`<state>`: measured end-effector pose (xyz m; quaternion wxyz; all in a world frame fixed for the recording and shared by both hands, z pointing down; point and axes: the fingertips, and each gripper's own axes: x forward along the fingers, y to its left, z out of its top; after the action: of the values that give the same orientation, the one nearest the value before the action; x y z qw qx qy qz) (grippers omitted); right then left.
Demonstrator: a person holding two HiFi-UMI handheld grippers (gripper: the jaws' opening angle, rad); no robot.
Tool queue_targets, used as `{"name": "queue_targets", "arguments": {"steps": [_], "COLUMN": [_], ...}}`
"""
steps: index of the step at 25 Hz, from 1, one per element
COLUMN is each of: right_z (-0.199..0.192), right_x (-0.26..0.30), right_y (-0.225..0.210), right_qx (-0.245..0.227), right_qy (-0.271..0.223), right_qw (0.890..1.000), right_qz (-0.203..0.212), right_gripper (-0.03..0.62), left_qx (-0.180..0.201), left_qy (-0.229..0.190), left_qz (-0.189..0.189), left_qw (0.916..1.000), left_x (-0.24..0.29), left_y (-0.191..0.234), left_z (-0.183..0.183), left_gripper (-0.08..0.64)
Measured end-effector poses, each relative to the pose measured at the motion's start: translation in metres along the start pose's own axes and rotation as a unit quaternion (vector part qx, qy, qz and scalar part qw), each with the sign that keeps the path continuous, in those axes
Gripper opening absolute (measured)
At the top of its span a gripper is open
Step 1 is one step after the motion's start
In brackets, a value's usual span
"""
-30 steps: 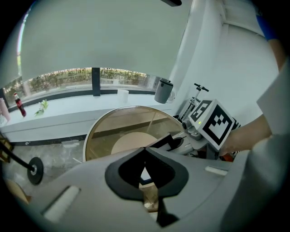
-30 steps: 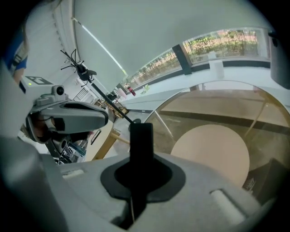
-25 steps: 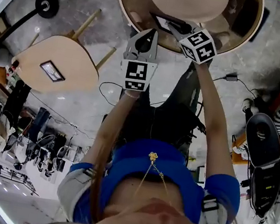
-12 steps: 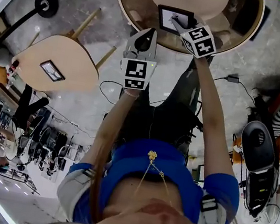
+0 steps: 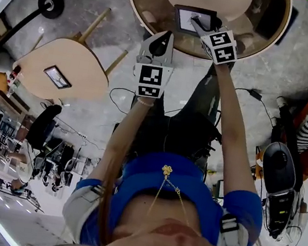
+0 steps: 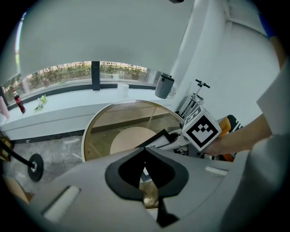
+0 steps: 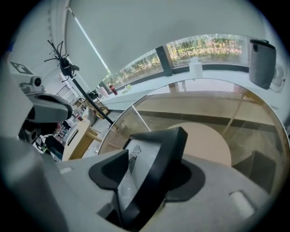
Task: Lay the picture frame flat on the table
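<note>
My right gripper (image 7: 145, 174) is clamped on the picture frame (image 7: 152, 154), jaws biting across one side of its black moulding. The frame sits tilted over the near edge of the round glass table (image 7: 213, 104). I cannot tell whether its lower edge touches the glass. My left gripper (image 6: 146, 174) hangs just off that near edge, jaws pressed together with nothing between them.

The frame looks stiff and light, so one gripper should manage it. Its smooth moulding could slip in the pads, though, and the glazed front is probably fragile, as is the tabletop. I judge the safest hold is on the moulding, well clear of the pane, lowering gently so nothing knocks.
</note>
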<state>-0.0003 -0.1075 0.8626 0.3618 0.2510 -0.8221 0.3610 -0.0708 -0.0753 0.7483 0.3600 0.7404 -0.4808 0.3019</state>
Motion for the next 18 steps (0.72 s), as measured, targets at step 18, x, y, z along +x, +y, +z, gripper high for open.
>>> {"name": "queue_targets", "arguments": {"steps": [18], "right_z": [-0.009], "right_x": [0.005], "right_y": [-0.034], "right_qx": [0.081], "right_qy": [0.008], "right_qw": [0.989], "right_qz": [-0.124], "right_gripper": [0.357], "left_qx": [0.000], "left_qy": [0.013], "left_qz": [-0.001], "left_qw": [0.9999], "left_x": [0.007], "left_y": [-0.008], "left_z": [-0.005], "left_gripper": [-0.002]}}
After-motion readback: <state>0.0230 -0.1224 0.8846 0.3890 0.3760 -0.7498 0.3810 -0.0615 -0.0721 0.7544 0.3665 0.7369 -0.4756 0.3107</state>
